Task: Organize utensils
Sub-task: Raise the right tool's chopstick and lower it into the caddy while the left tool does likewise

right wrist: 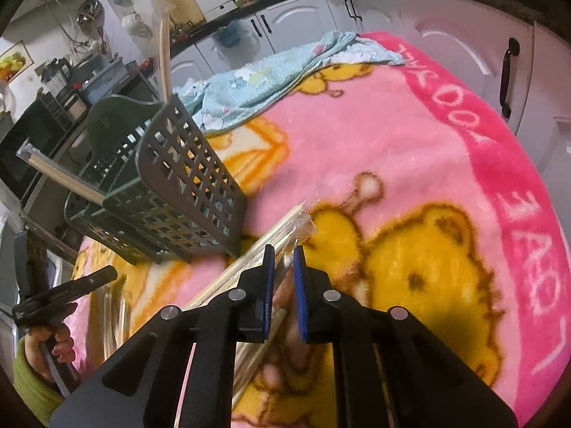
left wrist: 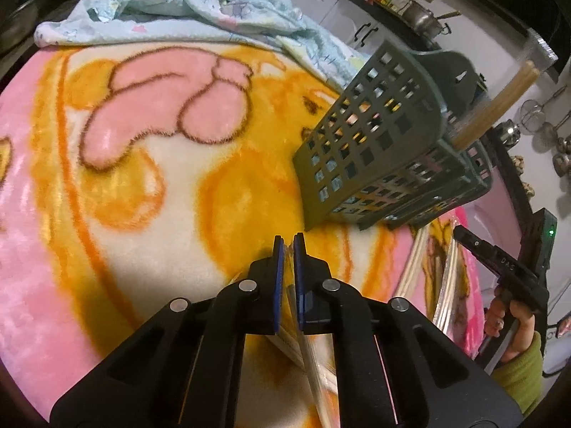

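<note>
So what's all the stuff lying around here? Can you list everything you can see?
utensil basket: one, grey-green plastic grid, standing on the blanket.
wrapped chopsticks in the basket: two packs, pale wood in clear sleeves, sticking out of the top.
wrapped chopsticks on the blanket: several packs, pale, lying in front of the basket; exact count unclear.
blanket: one, pink with yellow bear print, covering the work surface.
cloth: one, light blue printed, crumpled at the blanket's far edge.
cabinets: white doors, black handles, behind.
pots and strainers: metal, on the counter and wall.
left gripper: black, blue pads, nearly closed around a chopstick pack.
right gripper: black, blue pads, slightly open over a pack.
</note>
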